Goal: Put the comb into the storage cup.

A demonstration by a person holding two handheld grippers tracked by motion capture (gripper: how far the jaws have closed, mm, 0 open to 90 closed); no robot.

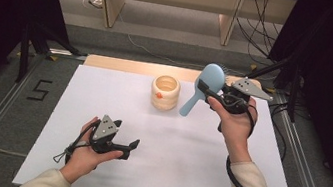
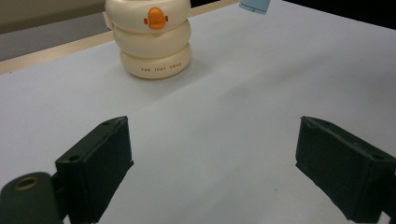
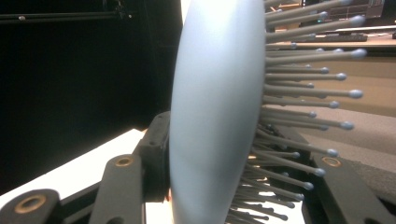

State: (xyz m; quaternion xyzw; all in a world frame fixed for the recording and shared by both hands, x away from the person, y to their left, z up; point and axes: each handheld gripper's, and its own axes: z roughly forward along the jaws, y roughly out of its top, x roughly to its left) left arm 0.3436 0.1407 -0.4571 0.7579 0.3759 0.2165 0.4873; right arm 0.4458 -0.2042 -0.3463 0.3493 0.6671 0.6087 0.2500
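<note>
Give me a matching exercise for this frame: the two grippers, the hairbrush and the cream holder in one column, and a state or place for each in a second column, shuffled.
Column one:
1. left gripper
2. right gripper
3. hairbrush
4. cream ring-shaped holder

Column two:
A. stands upright on the white table, touched by nothing
B. jaws open, nothing between them, low over the table
C. held off the table, handle pointing down toward the holder
D. jaws closed on the brush head

Pairs: 1-B, 2-D, 3-C, 4-A
</note>
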